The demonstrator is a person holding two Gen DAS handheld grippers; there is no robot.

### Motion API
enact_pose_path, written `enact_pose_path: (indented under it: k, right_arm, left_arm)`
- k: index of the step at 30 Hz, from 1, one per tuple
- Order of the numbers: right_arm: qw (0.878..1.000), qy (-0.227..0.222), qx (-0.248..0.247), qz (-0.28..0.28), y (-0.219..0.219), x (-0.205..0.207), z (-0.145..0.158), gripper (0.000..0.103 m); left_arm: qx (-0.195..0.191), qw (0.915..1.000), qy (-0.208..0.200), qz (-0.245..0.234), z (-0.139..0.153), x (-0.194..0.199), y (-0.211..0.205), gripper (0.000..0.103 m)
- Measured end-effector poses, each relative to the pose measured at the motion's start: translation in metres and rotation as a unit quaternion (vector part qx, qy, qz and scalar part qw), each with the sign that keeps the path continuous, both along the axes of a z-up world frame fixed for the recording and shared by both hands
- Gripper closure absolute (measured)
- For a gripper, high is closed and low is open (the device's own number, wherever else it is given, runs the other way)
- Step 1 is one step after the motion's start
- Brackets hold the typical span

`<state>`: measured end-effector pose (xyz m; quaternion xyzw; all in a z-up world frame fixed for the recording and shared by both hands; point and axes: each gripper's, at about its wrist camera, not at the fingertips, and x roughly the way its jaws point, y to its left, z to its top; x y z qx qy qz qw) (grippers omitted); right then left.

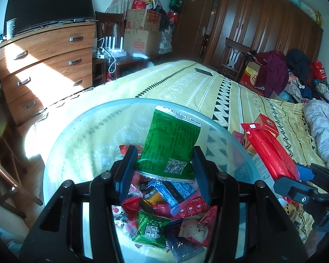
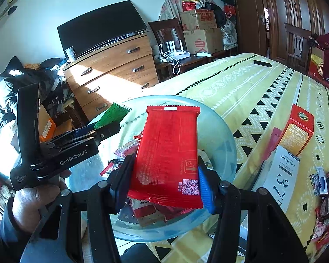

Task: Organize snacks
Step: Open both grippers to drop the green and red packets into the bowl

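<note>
While both packets hang over it, the bed [image 1: 208, 87] with its yellow patterned cover carries everything, and the wide clear bowl [image 1: 81, 131] sits on it near the edge, already holding a heap of small wrapped snacks [image 1: 164, 208]. Judging by that heap, the step in hand is dropping two more packets in.

On the right, the right gripper [image 2: 164, 175] is clamped on the red packet [image 2: 168, 149], held upright by its lower end above the bowl's middle. On the left, the left gripper [image 1: 164, 166] pinches the green packet [image 1: 173, 140] by its lower edge, also upright over the bowl. To do it well, I would lower each packet close to the heap before letting go, and tip it flat, since a tall packet dropped on end may lean out over the low rim. Releasing one at a time would keep the two grippers, which are near each other, from knocking together.

Off to the right on the bed lie an orange-red carton [image 2: 300, 127], a white box [image 2: 280, 175] just beside it, and scattered small sweets [image 2: 324, 186] near the edge; these seem still to be gathered. None of them blocks the bowl. A dark flat object [image 1: 204, 71] lies far up the bed, well apart.
</note>
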<state>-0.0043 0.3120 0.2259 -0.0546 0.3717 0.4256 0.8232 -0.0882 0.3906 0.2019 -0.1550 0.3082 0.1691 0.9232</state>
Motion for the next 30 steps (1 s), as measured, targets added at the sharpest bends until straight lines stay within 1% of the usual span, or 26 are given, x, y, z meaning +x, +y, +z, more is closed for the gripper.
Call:
enact_pose_path:
  k: [30]
  right_arm:
    - [1.000, 0.004, -0.002, -0.002, 0.0040, -0.0011, -0.0021, 0.045]
  left_arm:
    - [-0.003, 1.0000, 0.005, 0.000, -0.0023, -0.0011, 0.0018, 0.051]
